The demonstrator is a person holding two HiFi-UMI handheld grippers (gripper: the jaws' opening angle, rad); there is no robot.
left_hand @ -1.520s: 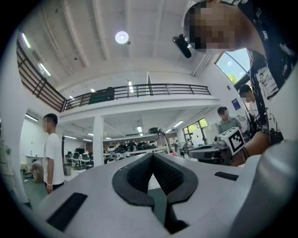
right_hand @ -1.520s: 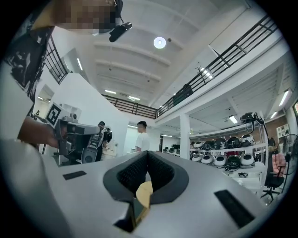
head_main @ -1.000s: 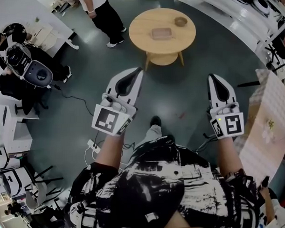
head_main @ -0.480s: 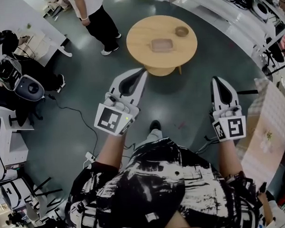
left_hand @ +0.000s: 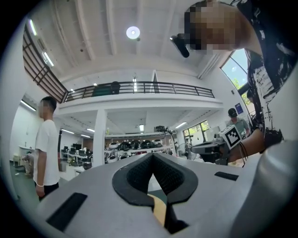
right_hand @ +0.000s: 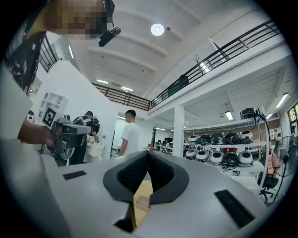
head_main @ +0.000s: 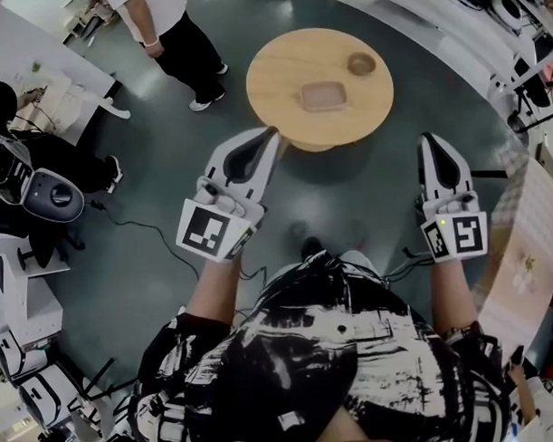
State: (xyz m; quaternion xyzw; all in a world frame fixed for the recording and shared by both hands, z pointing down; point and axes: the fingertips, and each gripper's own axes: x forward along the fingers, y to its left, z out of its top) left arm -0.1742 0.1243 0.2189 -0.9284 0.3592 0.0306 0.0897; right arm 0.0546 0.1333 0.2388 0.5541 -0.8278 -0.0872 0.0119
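Note:
A round wooden table (head_main: 293,56) stands on the dark floor ahead, with a shallow square dish (head_main: 324,97) and a small round bowl (head_main: 362,64) on it. My left gripper (head_main: 272,132) is held out with its tip over the table's near edge, jaws shut and empty. My right gripper (head_main: 430,139) hangs just right of the table, over the floor, also shut on nothing. In the left gripper view the dark pads (left_hand: 139,173) meet at the tip, with a tan sliver of table below. The right gripper view shows the same closed pads (right_hand: 160,173).
A person in a white shirt and dark trousers (head_main: 166,34) stands left of the table. A seated person and a grey device (head_main: 40,188) are at far left. White benches run along the right (head_main: 531,252). Shelves of helmets (right_hand: 223,158) line a wall.
The table has come nearer and now lies under the left gripper's tip. Both grippers stayed shut and level. The standing person has shifted up and left in the head view.

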